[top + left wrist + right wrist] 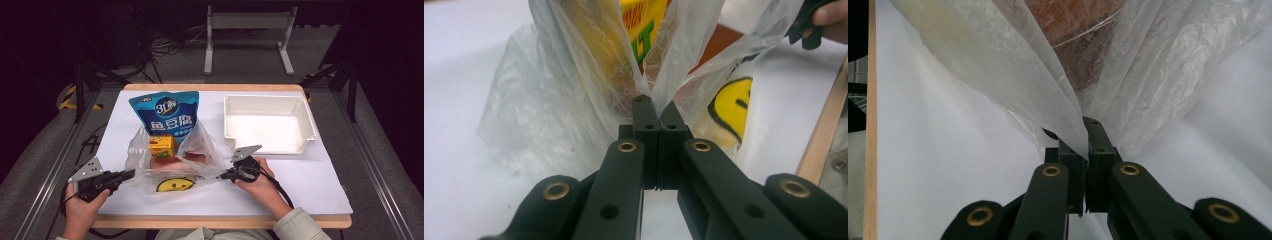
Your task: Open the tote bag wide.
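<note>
I count one plastic bag near the bench's front edge, pinched by both my left gripper and right gripper; its contents are half hidden.

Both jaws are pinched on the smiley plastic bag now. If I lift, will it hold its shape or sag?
Probably sag: the plastic bag is thin, crinkled film, bunched where the left hand-held gripper and right hand-held gripper pinch it. The yellow carton and reddish pack inside would likely slide to the middle. Thin film may slip or tear.
</note>
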Motion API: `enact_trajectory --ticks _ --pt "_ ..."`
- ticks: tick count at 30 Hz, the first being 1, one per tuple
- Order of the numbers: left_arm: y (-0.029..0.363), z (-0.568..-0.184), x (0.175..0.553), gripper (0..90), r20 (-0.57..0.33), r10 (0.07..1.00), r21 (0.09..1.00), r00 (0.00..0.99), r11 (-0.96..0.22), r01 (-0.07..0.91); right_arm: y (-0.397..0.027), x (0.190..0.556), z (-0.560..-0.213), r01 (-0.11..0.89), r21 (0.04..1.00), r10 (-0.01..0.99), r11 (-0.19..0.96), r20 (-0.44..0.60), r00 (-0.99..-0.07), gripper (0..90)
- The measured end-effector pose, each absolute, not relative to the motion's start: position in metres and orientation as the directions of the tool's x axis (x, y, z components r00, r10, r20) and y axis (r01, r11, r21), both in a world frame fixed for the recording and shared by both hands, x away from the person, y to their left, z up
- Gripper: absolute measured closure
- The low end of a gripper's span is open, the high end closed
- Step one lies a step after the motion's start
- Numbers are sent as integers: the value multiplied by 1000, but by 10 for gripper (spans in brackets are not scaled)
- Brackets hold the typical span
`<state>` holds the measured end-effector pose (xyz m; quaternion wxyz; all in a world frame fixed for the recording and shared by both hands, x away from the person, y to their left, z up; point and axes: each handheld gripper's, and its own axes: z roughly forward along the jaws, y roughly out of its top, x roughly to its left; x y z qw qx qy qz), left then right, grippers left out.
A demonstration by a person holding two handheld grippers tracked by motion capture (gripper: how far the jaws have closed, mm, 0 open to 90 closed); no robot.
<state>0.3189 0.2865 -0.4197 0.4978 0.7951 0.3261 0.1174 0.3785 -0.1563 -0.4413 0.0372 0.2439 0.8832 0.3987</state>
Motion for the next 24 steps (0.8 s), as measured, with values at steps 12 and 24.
enact_trajectory --ticks 12,24 --pt "284 -445 332 900 -217 643 769 734 -351 535 -158 379 -441 409 712 465 570 130 -876 895" --pt "279 -454 336 900 -236 643 733 728 -374 568 -168 381 -444 442 693 484 569 153 -862 900"
